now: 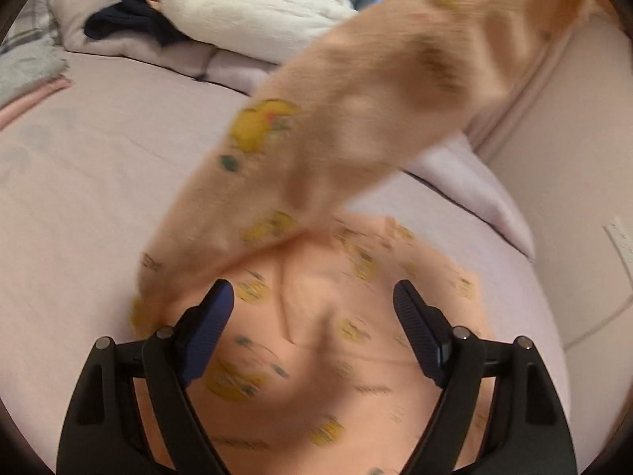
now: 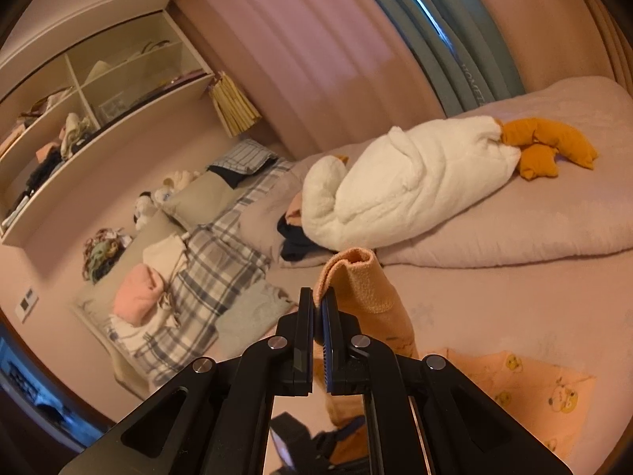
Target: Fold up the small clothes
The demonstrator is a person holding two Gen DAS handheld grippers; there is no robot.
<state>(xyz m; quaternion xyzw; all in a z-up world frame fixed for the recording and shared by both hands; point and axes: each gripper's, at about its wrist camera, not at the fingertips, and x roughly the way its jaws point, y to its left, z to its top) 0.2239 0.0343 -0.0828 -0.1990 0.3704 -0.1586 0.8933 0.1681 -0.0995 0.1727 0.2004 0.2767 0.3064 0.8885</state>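
On the bed [image 1: 99,150], a small peach garment [image 1: 316,336] printed with yellow cartoon figures lay partly spread on the pale sheet, and we had one long part of it, a sleeve or a leg, lifted clear of the rest. We held the left claw [image 1: 312,301] released just above the flat body of the garment, its blue pads [image 1: 213,316] standing wide on either side of a crease and gripping nothing. We kept the right claw [image 2: 316,308] clenched on the cuff [image 2: 352,273] of the raised part, so that the ribbed end stood up beside the closed jaws while the cloth hung down from it toward the bed. In the left view that raised part crossed the frame as a blurred band, and we could not tell how taut it was. Behind the work lay a white plush toy [image 2: 399,186] and, off to one side, a plaid blanket [image 2: 213,265] with other clothes heaped on it. We judged the fold only begun, and saw several ways for it to fail. With nothing pinning the body, a pull from the right could drag the whole garment across the sheet and spoil the line. A thin pinch on the cuff could slip, dropping the part in a heap. Laid over while twisted, it would leave a lumpy fold.
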